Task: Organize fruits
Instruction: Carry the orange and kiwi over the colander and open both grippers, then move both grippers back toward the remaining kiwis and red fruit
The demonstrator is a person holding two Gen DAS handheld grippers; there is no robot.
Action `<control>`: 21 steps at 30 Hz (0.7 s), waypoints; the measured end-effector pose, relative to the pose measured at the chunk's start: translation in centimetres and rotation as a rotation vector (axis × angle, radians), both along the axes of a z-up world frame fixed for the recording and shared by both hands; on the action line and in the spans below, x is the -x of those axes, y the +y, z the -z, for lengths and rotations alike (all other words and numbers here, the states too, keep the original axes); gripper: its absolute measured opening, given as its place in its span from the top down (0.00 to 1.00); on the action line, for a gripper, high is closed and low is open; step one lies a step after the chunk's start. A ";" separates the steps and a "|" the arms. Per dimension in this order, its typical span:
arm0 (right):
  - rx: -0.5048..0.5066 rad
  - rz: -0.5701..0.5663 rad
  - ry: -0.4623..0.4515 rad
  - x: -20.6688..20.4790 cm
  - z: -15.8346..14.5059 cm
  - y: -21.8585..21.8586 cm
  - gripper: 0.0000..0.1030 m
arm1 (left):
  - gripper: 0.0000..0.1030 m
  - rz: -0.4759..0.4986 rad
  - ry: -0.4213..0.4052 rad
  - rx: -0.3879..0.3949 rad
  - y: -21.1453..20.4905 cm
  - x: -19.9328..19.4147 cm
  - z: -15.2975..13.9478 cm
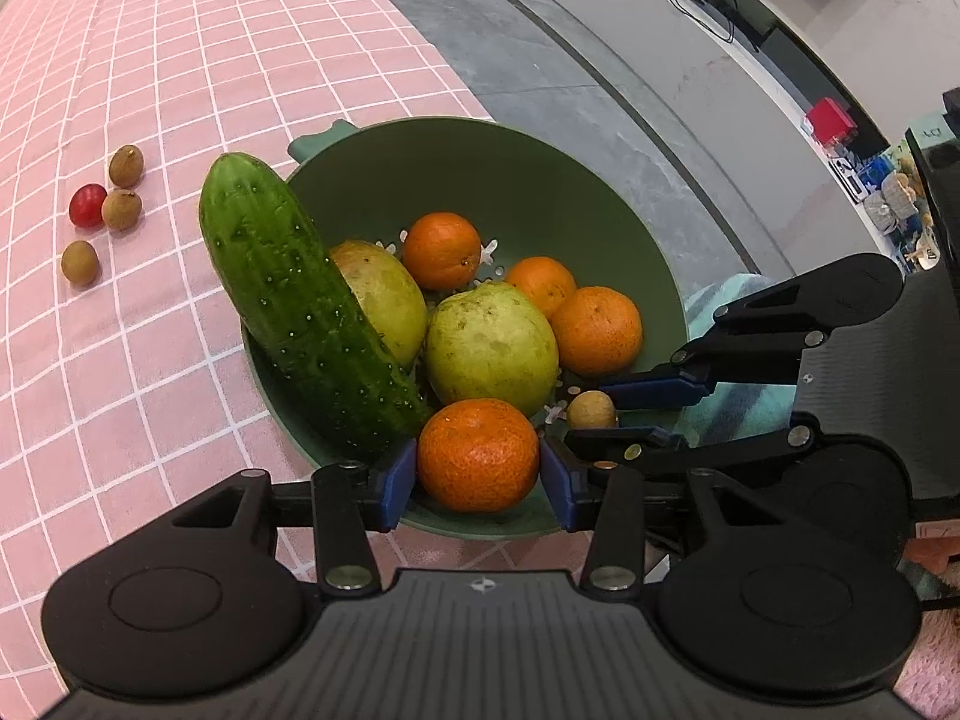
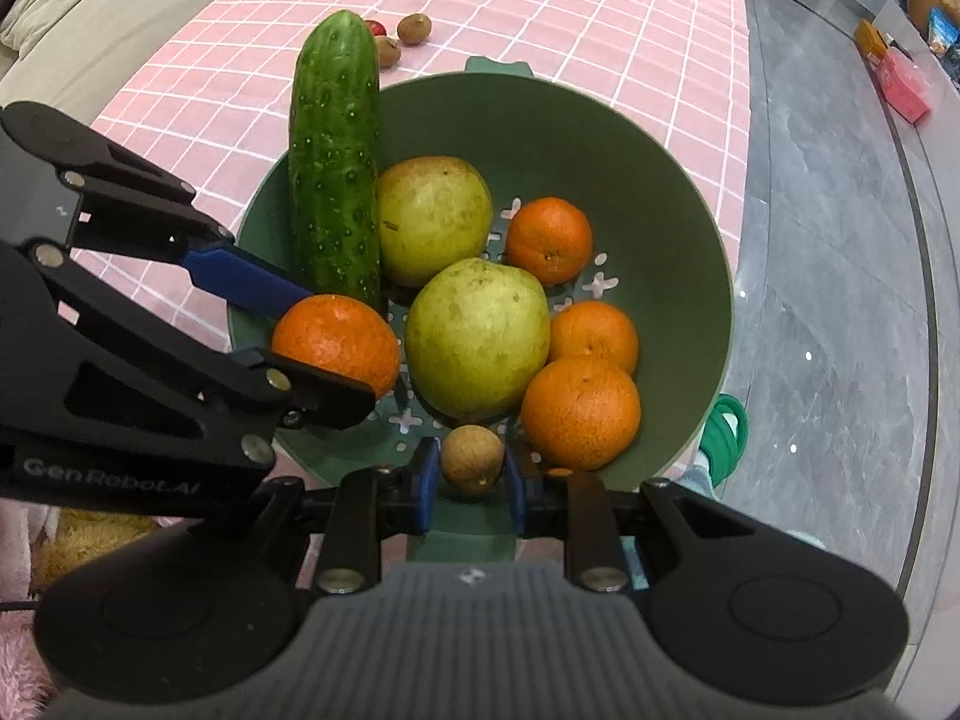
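Observation:
A green colander bowl (image 1: pixel 540 180) (image 2: pixel 660 180) holds a cucumber (image 1: pixel 294 300) (image 2: pixel 336 156), two green pears (image 1: pixel 492 348) (image 2: pixel 477 339), and several oranges. My left gripper (image 1: pixel 478 474) is shut on an orange (image 1: pixel 477 453) (image 2: pixel 336 342) at the bowl's near rim. My right gripper (image 2: pixel 471 480) is shut on a longan (image 2: pixel 472 457) (image 1: pixel 591 411) just inside the bowl's rim. The right gripper also shows in the left wrist view (image 1: pixel 612 414), the left gripper in the right wrist view (image 2: pixel 318 330).
On the pink checked tablecloth (image 1: pixel 180 60), three longans (image 1: pixel 126 165) and a cherry tomato (image 1: pixel 87 204) lie left of the bowl. The table edge and grey floor (image 1: pixel 600 90) lie beyond the bowl. A beige cushion (image 2: pixel 90 0) is far left.

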State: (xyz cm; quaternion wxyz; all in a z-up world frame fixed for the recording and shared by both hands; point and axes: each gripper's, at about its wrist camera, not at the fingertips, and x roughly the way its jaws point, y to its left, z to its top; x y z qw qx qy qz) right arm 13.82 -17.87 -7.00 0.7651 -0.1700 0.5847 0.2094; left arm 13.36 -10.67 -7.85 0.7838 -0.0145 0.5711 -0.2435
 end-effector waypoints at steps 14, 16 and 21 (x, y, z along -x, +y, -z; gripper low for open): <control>-0.009 0.024 0.007 -0.2 0.4 -0.2 0.81 | 0.32 -0.010 -0.027 0.056 1.0 0.4 -1.4; -0.012 0.028 0.009 -0.3 0.5 -0.3 0.81 | 0.31 -0.002 -0.037 0.058 1.1 0.7 -1.9; 0.005 0.013 -0.004 -0.1 0.2 0.1 0.80 | 0.30 -0.009 -0.085 0.064 1.9 1.4 -3.8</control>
